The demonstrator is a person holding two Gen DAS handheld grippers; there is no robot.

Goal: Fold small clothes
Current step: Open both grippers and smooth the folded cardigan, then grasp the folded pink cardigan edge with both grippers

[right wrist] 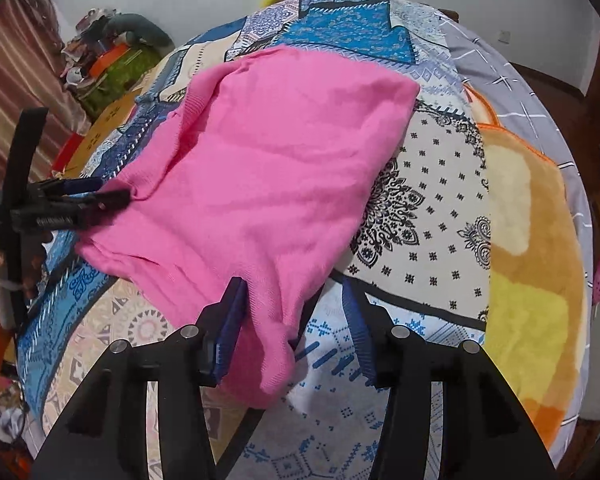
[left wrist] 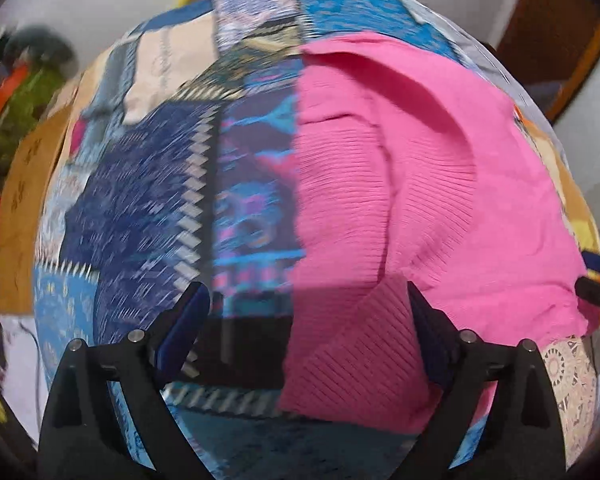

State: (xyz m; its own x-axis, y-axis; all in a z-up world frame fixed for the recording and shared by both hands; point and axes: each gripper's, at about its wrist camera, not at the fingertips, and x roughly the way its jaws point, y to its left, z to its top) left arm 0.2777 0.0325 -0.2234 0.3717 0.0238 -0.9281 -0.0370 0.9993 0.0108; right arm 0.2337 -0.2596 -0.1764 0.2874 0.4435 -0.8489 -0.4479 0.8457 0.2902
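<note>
Pink knit top [right wrist: 268,168] lying folded on patterned bedspread [right wrist: 432,184]; right gripper [right wrist: 296,320] standing spread around near corner, not pinching; left gripper [left wrist: 308,320] gaping wide over ribbed hem; advice: letting cloth drop flat, smoothing edges before next fold.
</note>
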